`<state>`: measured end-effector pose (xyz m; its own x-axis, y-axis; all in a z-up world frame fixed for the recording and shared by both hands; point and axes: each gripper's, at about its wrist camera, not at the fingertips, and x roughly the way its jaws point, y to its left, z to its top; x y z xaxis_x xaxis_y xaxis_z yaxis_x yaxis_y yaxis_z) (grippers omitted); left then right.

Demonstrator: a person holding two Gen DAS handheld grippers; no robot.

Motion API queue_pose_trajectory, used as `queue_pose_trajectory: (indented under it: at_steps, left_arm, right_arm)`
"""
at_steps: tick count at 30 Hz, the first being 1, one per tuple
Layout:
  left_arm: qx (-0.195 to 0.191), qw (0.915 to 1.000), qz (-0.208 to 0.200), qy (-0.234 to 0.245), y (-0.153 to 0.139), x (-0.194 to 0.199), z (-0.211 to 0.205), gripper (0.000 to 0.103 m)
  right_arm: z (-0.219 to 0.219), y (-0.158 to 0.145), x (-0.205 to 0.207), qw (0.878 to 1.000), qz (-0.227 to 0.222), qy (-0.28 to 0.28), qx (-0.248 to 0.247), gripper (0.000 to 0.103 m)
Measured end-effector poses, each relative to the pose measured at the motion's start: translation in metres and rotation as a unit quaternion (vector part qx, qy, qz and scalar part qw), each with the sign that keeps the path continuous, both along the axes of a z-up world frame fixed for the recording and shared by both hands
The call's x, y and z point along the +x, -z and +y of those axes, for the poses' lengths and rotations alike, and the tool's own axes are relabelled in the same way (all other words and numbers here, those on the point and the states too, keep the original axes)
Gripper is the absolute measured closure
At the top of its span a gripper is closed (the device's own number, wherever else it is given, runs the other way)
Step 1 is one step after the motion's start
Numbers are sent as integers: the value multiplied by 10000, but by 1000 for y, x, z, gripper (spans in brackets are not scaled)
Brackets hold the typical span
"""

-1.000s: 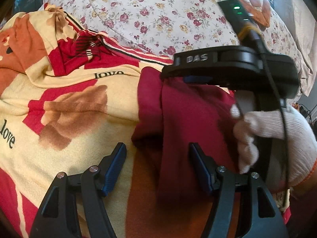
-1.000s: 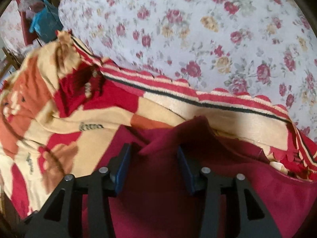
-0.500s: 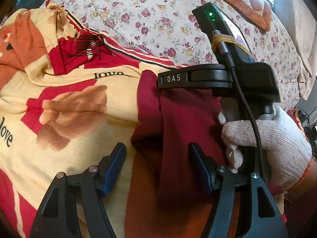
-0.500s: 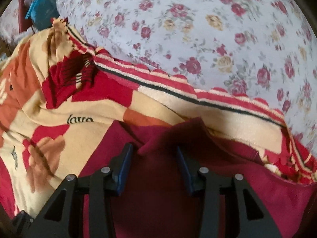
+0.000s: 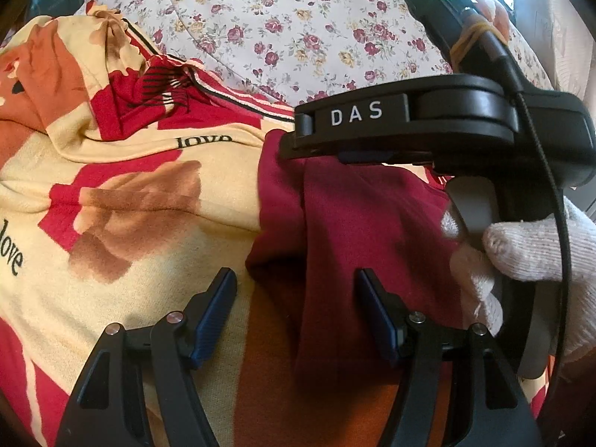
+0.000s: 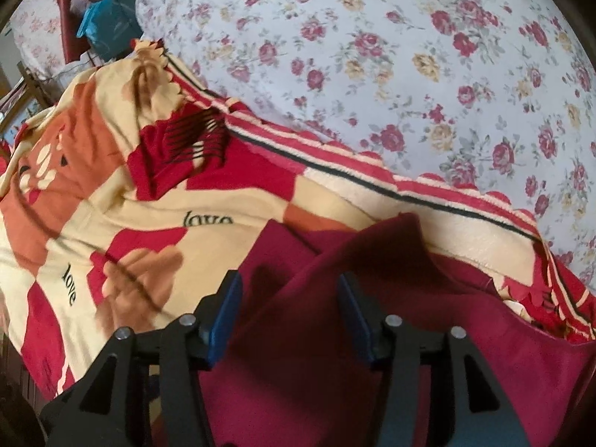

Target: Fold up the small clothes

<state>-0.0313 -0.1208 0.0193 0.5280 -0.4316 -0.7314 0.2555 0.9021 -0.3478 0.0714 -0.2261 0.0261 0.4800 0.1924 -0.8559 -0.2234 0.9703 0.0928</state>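
Note:
A dark red garment (image 5: pixel 354 231) lies on a patterned blanket (image 5: pixel 130 223). My left gripper (image 5: pixel 296 298) is open, low over the garment's near left edge; a fold runs between its jaws. My right gripper, seen from the side in the left wrist view (image 5: pixel 409 126), hovers over the garment's far edge, held by a white-gloved hand (image 5: pixel 521 253). In the right wrist view my right gripper (image 6: pixel 288 298) is open, with a raised ridge of the red garment (image 6: pixel 372 316) between its jaws, untouched by the blue pads (image 6: pixel 227 313).
A floral bedsheet (image 6: pixel 409 56) covers the bed beyond the blanket's striped scalloped border (image 6: pixel 372 182). A teal bag (image 6: pixel 108 22) and clutter sit at the far left off the bed. The blanket (image 6: pixel 93 205) spreads left of the garment.
My right gripper has opened wider and lifted off the garment's far edge, shifting slightly right. The garment ridge stays standing. My left gripper has hardly moved.

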Motion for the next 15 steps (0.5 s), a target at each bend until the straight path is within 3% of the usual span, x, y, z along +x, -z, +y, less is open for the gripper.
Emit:
queue_pose_trajectory:
  at_steps: [7, 15]
  left_arm:
    - [-42, 10000, 16, -14, 0, 0, 0, 56]
    - [-111, 9999, 48, -45, 0, 1, 2, 55]
  right_arm:
    - [13, 10, 2, 9994, 234, -235, -102, 28]
    - [21, 24, 7, 9977, 291, -388, -480, 25]
